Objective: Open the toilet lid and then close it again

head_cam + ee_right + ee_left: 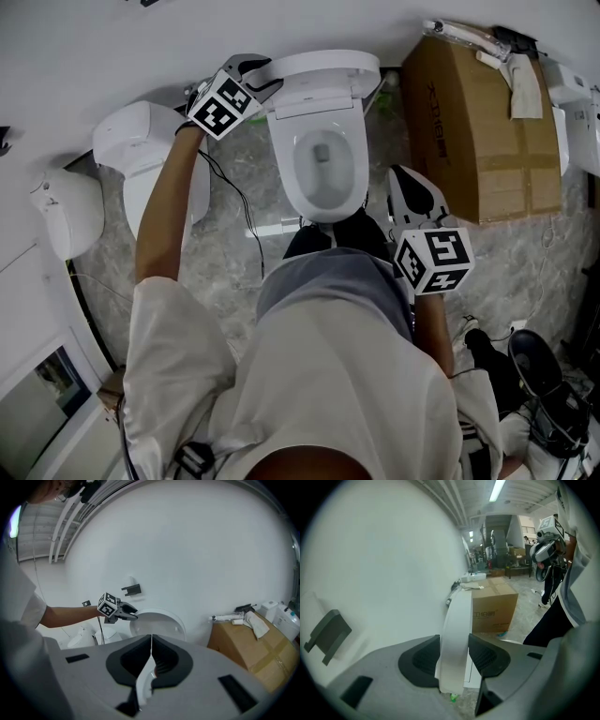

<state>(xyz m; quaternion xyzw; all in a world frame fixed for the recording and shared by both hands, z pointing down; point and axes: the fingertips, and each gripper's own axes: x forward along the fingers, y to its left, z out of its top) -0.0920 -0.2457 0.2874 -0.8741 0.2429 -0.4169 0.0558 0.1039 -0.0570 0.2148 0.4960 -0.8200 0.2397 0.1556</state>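
Against the wall point(112, 47), the upright toilet lid point(328, 66) is pinched at its left edge by the left claw point(265, 77) on an outstretched arm, while the right claw point(401, 174), pressed together, hangs beside the bowl point(292, 178).

I'm seeing the white toilet lid point(323, 66) standing raised at twelve o'clock, leaning back toward the wall, its nine o'clock edge sitting clamped between the pads of my left tool point(265, 77). The toilet point(291, 187) is lying open just below it, toward six o'clock.
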